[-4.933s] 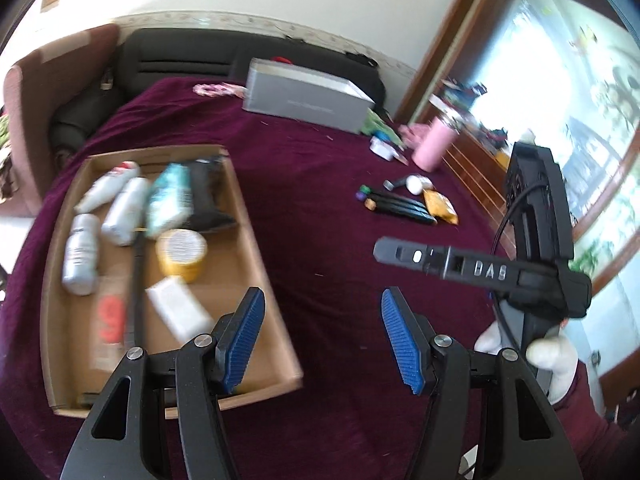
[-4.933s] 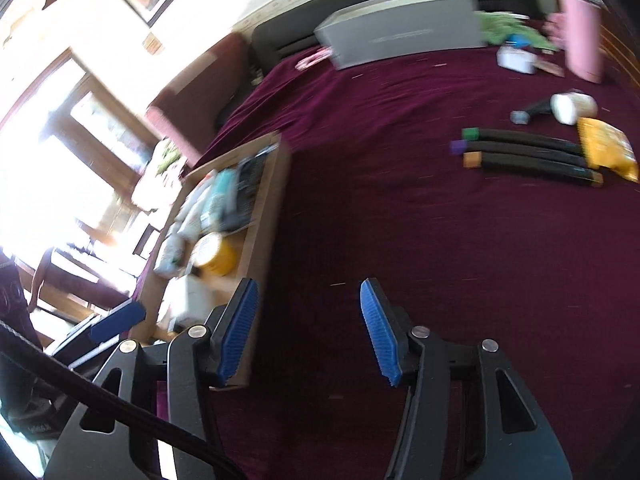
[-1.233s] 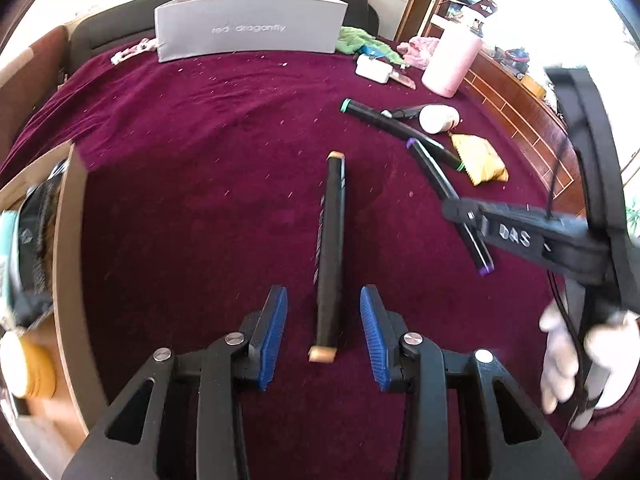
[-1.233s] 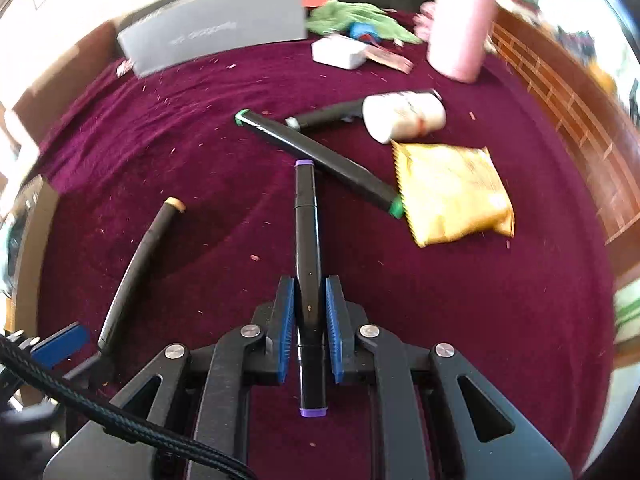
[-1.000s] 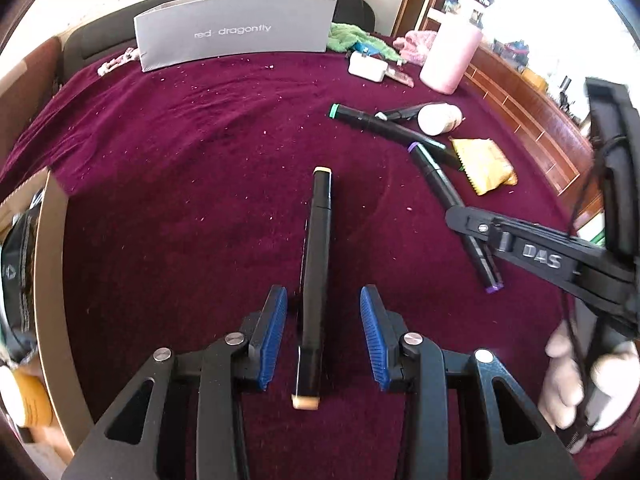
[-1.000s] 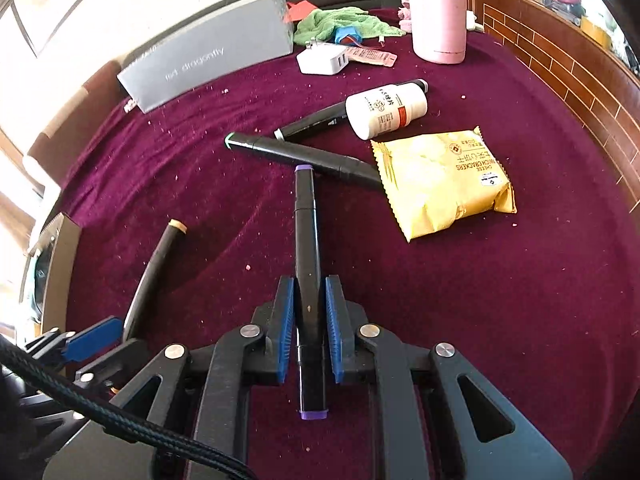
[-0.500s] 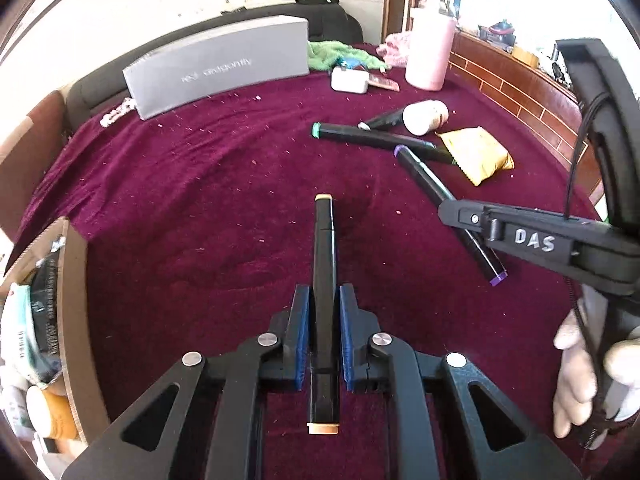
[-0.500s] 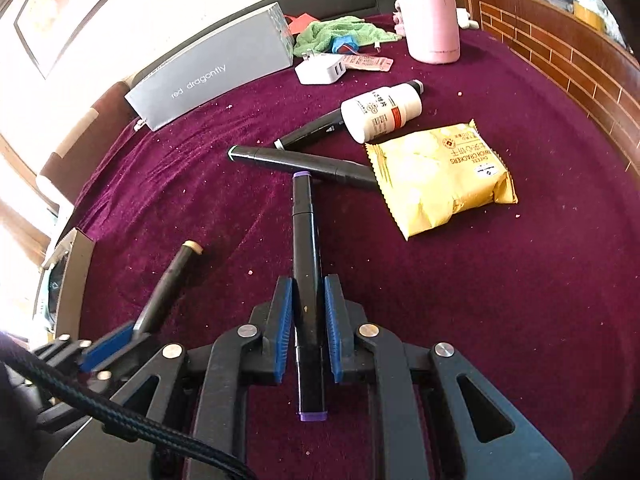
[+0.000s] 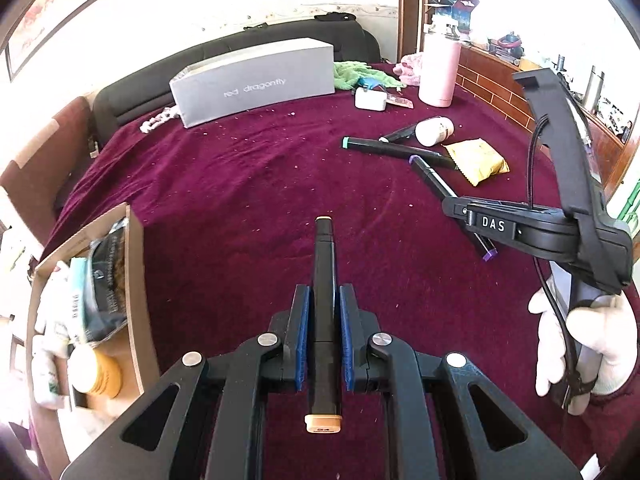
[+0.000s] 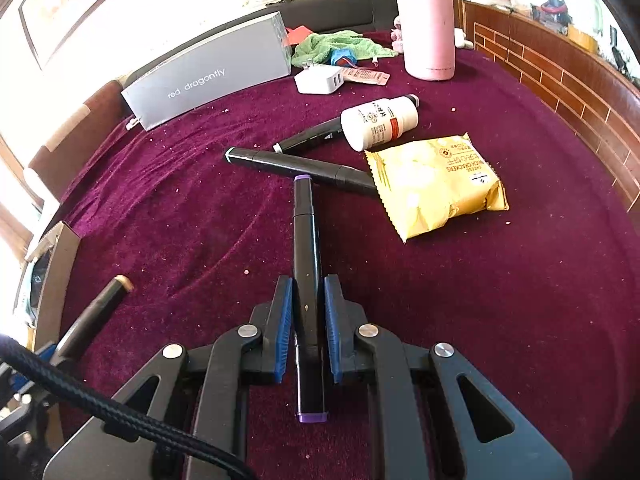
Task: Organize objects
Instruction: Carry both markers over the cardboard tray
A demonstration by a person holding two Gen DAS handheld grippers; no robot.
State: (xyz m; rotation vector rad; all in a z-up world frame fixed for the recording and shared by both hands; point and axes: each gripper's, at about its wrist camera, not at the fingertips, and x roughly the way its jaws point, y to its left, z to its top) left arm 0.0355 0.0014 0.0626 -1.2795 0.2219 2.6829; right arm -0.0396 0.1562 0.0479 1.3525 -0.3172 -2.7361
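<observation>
Clamping one black marker apiece, both handheld grippers hover over a burgundy velvet tablecloth strewn with things to be tidied. The left gripper has its blue pads pressed on an orange-capped marker near mid-barrel, its far tip clear of the cloth; the right gripper grips a purple-capped marker the same way, its far cap reaching toward a green-capped marker lying crosswise farther off. A cardboard tray at the near left already holds bottles and packets and looks the likely destination. These markers appear light, rigid and smooth-sided, so a hold around the middle of the barrel should keep them balanced, though the slick plastic could slide lengthwise if tilted steeply. Waiting on the far right are a white pill bottle, hard and apt to roll, best taken across its body, and a yellow cracker packet, soft, crinkly and crushable, best pinched lightly at a sealed edge. A fourth marker lies partly behind the bottle. A white-gloved hand steadies the right tool.
</observation>
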